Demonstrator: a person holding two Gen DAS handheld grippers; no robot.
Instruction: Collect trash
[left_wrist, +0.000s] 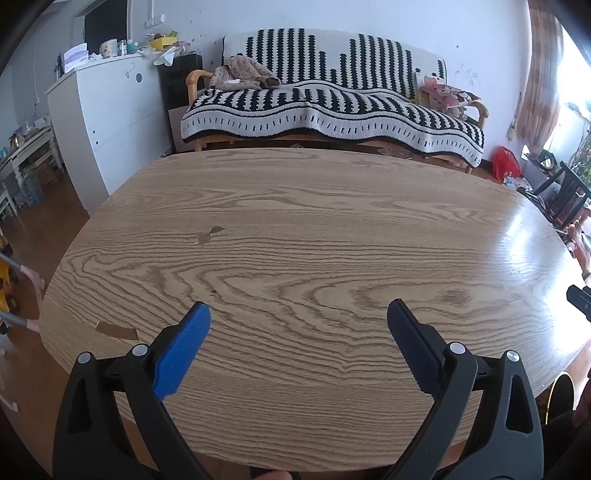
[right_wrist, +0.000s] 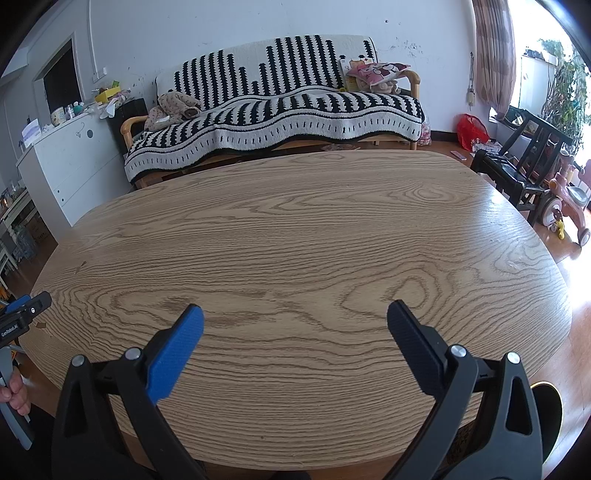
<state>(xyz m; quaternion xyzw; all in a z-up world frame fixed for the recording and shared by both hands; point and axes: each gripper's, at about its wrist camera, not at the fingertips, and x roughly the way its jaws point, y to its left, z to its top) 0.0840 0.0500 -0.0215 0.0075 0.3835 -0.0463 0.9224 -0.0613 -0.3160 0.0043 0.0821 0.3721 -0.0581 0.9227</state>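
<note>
My left gripper (left_wrist: 299, 306) hangs open over the near part of an oval wood-grain table (left_wrist: 314, 221), with nothing between its blue and black fingers. My right gripper (right_wrist: 295, 306) is open too, above the same table (right_wrist: 295, 229), and holds nothing. On the tabletop I see only grain, a small dark stain (left_wrist: 210, 234) and a torn patch of veneer (left_wrist: 118, 329) near the left edge. Each gripper shows at the edge of the other's view: the right gripper's tip (left_wrist: 580, 299) and the left gripper (right_wrist: 22, 314) with a hand (right_wrist: 14, 391) on its grip.
A dark round container with a yellow rim (right_wrist: 546, 410) stands on the floor by the table's near right edge. Behind the table is a sofa under a black-and-white throw (left_wrist: 332, 103). A white cabinet (left_wrist: 99, 122) stands left; a black chair (right_wrist: 517, 166) and a ride-on toy (right_wrist: 565, 199) stand right.
</note>
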